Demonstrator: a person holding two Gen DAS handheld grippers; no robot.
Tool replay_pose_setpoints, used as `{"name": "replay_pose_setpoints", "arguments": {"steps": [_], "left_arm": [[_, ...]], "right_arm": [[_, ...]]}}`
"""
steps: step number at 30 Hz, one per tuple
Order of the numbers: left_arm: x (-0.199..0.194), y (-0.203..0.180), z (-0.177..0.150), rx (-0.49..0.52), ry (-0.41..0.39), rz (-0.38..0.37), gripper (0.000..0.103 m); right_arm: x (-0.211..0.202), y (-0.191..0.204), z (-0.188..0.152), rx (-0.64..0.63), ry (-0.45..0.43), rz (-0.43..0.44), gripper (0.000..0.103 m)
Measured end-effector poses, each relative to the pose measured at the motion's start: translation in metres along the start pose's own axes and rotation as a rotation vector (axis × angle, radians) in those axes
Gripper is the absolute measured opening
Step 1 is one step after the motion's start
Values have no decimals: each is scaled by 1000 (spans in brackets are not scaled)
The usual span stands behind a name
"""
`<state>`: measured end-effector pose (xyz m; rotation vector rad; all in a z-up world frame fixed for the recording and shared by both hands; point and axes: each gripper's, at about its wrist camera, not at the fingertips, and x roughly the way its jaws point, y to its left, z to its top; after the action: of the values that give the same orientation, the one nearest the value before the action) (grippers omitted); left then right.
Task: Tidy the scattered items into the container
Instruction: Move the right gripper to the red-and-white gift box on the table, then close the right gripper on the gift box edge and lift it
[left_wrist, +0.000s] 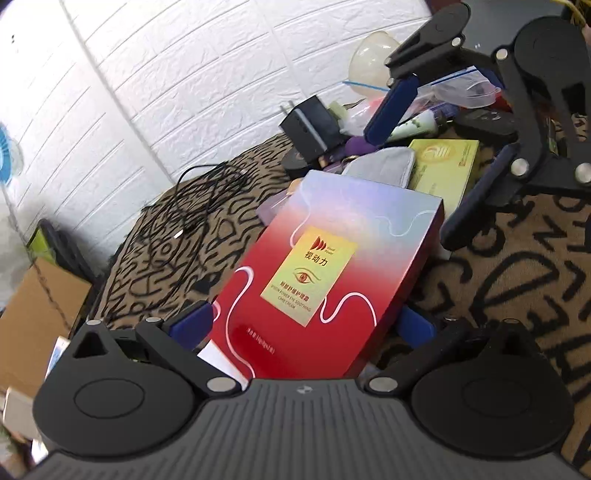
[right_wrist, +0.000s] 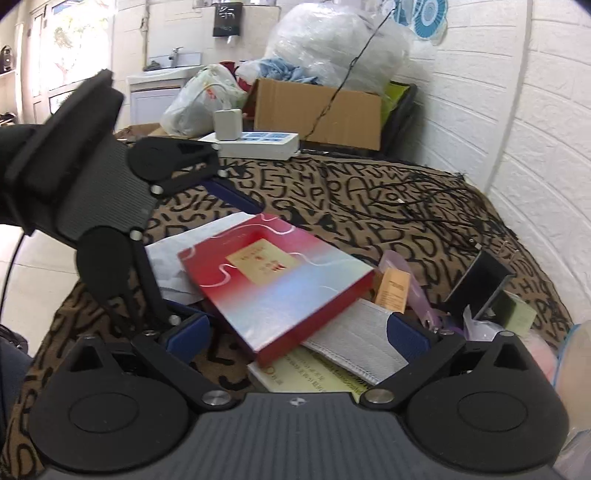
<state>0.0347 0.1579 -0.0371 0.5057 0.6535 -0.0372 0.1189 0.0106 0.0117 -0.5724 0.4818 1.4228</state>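
The red box (left_wrist: 325, 273) lies tilted atop a pile of a grey mask (right_wrist: 354, 347) and a yellow-green box (left_wrist: 445, 166) on the letter-patterned bench (right_wrist: 332, 188). Left gripper (left_wrist: 301, 323) fingers straddle its near end, spread open; right gripper (right_wrist: 297, 338) fingers also open, beside its far end

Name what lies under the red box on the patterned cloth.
Under the red box show a grey pouch, a yellow-green box and white paper; anything beneath its middle is covered.
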Motion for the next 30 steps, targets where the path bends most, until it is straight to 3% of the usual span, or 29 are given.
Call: {"name": "replay_pose_setpoints", "arguments": {"steps": [4,8,20,24,26,28,30], "left_arm": [[-11,11,-6,-116,17,46,103],[-13,18,-22,-165,52,31,103],[-3,27,-29,-213,12,-117,103],[1,34,-34,-305,-3,-190,91],[-4,31,-34,-298,-11,-184,84],[-6,32,-32,-295,-10,-164,67],[-7,32,-29,-278,-3,-163,65]], "right_arm": [[8,7,-1,21,9,9,103],[19,18,-3,-8,19,11,103],[33,31,5,44,16,-32,103],[34,30,4,106,-16,-42,99],[31,26,2,149,-40,-71,89],[26,22,0,179,-53,-79,87],[23,21,0,185,-57,-85,85]]}}
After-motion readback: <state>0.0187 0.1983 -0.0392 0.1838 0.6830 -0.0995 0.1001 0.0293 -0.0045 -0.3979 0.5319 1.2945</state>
